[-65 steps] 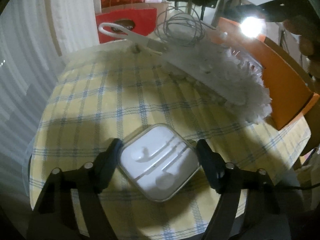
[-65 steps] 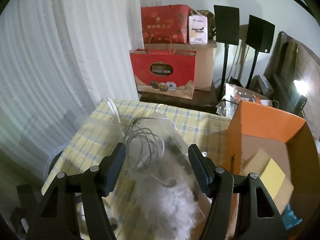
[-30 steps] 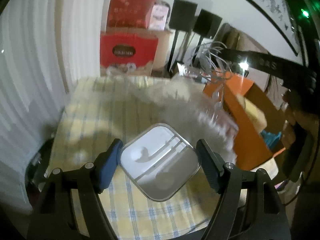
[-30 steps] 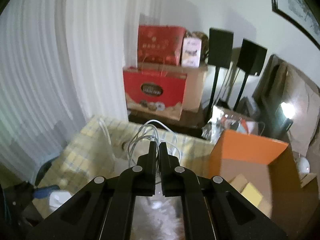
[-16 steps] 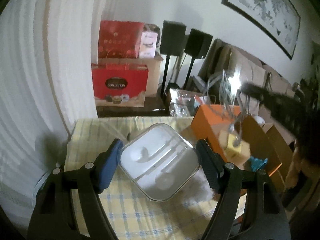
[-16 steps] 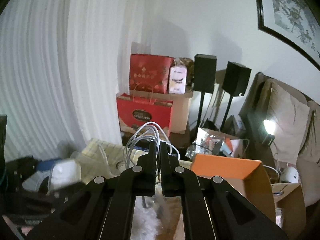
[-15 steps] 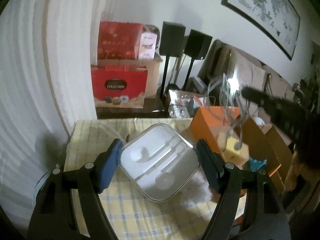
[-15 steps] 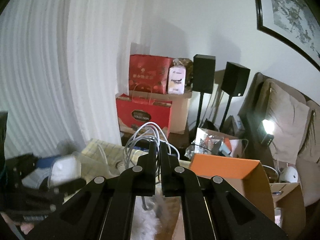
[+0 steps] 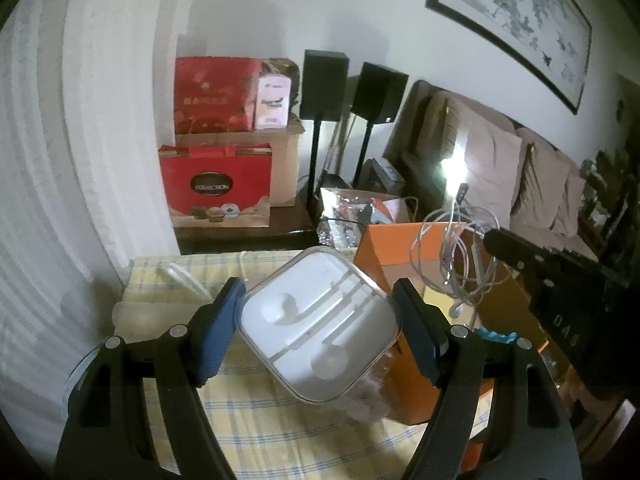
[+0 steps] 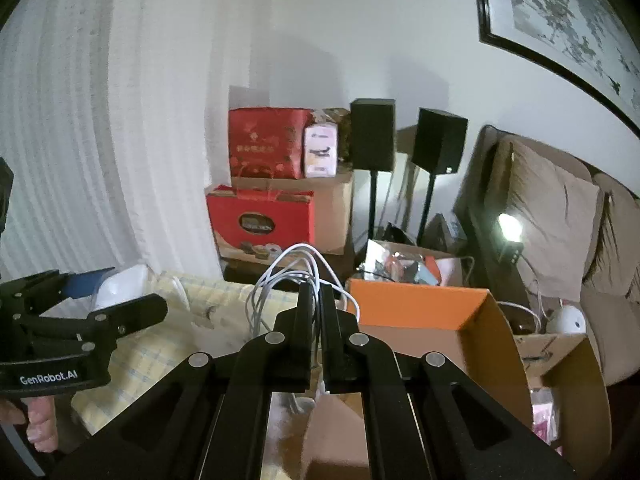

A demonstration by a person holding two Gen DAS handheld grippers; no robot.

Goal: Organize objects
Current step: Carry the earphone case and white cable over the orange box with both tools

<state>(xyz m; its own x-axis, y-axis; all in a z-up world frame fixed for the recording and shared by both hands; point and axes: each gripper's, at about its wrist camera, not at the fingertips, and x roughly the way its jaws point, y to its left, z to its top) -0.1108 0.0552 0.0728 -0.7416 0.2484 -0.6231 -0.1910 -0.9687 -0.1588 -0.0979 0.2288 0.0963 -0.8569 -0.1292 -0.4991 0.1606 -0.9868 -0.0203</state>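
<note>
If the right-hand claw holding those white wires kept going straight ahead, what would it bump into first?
Probably the orange box: its near wall sits just past the right gripper and the earphone cable it pinches. Depth is hard to judge.

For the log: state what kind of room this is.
Most likely a home living room: a cushioned sofa, a framed painting on the wall, and two black speakers on stands.

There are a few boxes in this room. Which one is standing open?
The orange box beside the yellow checked table is open at the top. The red gift boxes against the wall are shut.
</note>
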